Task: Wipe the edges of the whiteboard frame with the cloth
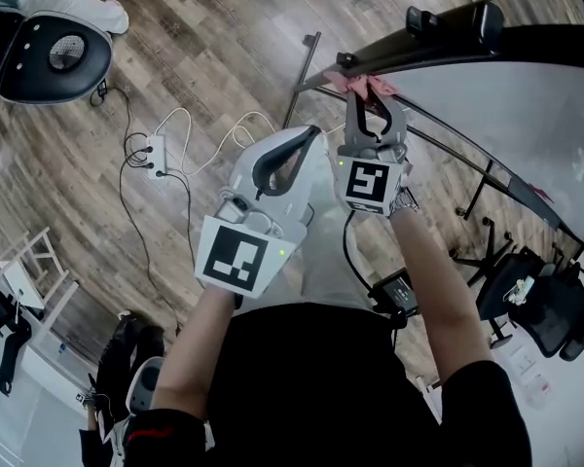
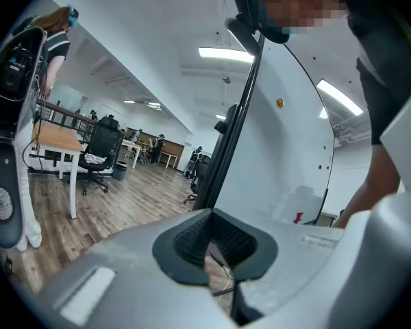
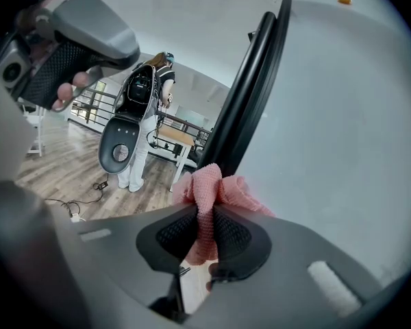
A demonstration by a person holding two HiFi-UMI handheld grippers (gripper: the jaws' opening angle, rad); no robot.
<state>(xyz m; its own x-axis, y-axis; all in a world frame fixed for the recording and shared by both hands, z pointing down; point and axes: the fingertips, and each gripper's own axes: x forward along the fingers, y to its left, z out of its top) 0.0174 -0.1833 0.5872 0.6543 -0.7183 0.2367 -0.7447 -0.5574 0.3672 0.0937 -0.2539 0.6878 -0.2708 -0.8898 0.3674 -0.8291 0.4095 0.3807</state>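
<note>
A pink cloth [image 3: 216, 192] is pinched in my right gripper [image 3: 204, 233], and its bunched end presses against the black frame edge [image 3: 243, 91] of the whiteboard [image 3: 342, 136]. From the head view the same cloth [image 1: 366, 87] touches the dark frame [image 1: 423, 49] above the right gripper [image 1: 370, 100]. My left gripper [image 1: 294, 149] hangs just left of it, jaws together and empty. In the left gripper view the closed pads [image 2: 212, 242] point at the black frame [image 2: 236, 129] and the white board [image 2: 288, 149].
Wood floor lies below, with a power strip and cables [image 1: 156, 154] on it. Office chairs [image 1: 540, 305] stand at the right, another chair [image 1: 49, 56] at top left. A person with a backpack [image 3: 142, 125] stands near desks. The whiteboard's stand legs [image 1: 307, 66] cross the floor.
</note>
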